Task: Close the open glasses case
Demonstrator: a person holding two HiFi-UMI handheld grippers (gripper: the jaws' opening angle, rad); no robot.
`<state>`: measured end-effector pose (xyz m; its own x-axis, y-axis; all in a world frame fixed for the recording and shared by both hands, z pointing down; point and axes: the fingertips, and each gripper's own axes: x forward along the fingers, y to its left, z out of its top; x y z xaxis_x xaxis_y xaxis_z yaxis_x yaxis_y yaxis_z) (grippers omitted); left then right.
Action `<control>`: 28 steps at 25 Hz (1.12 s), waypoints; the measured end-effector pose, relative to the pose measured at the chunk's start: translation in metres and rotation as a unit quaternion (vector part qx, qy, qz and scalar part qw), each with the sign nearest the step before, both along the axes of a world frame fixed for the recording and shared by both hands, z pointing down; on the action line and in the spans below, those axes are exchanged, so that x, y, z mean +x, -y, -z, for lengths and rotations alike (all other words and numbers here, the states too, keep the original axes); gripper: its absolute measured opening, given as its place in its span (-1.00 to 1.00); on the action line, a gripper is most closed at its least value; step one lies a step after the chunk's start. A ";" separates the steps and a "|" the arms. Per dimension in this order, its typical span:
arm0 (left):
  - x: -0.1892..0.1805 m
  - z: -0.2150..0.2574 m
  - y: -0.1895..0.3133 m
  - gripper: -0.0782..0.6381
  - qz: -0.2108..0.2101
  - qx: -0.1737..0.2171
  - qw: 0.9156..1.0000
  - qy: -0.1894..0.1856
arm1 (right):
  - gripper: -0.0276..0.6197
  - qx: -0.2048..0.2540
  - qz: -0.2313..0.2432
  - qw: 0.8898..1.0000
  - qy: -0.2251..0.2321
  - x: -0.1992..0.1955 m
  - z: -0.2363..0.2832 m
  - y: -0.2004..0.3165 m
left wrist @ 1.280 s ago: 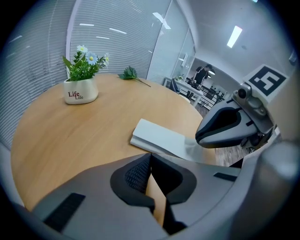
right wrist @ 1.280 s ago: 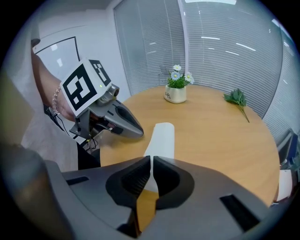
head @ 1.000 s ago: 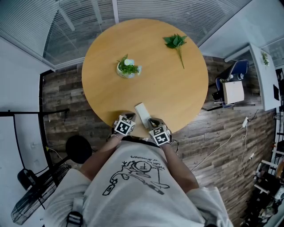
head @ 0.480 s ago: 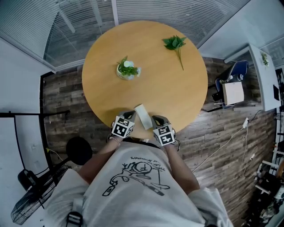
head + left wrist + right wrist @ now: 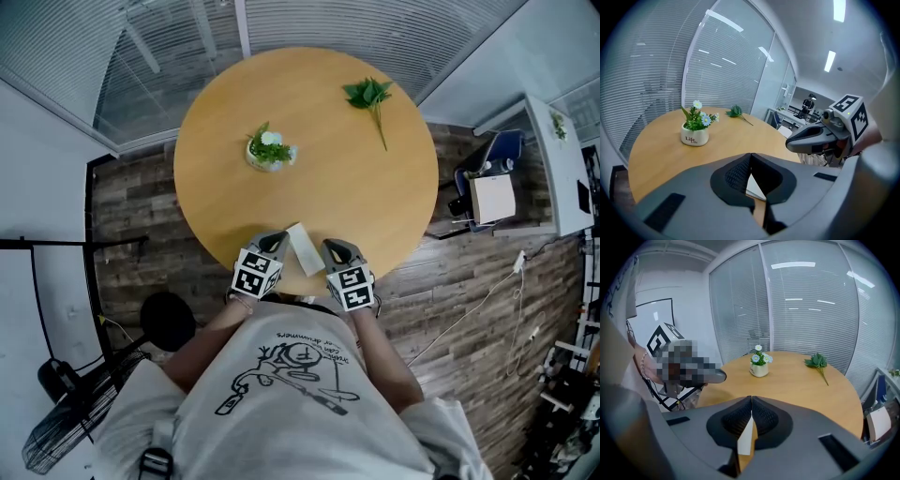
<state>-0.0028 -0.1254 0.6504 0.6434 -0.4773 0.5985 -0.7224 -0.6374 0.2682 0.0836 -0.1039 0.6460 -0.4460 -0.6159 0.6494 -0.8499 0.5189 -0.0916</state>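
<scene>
Over the last second I have drawn both grippers back from the glasses case (image 5: 305,248) toward my body and a little apart, so they now sit at the near edge of the table (image 5: 375,197) with the case between them. My left gripper (image 5: 273,243) is just beside the case on its left. Its jaws are pressed together with nothing between them, and in the left gripper view only a sliver of the white case shows through the gap below the pads. My right gripper (image 5: 334,249) stands just beside the case on the other side, likewise clenched and empty, with a thin strip of the white case showing under its closed tips in the right gripper view. The case lies flat on the wood close to the rim nearest me, turned at a slight angle, and from above it reads as one plain white rectangle. I cannot tell from these views whether its lid is fully down. Farther out on the table a small white flower pot (image 5: 270,148) stands upright to the left of centre, and a leafy green sprig (image 5: 372,94) lies well apart from it toward the far right.
</scene>
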 end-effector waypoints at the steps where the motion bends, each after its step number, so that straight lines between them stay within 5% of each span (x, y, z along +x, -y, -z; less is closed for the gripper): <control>1: 0.000 0.003 0.000 -0.73 0.000 0.003 1.000 -0.002 | -0.88 0.002 -0.001 1.000 0.001 0.000 0.003 0.001; 28: 0.001 0.113 0.016 -0.73 0.013 0.099 0.992 -0.079 | -0.88 0.081 -0.011 0.995 0.050 0.003 0.104 0.022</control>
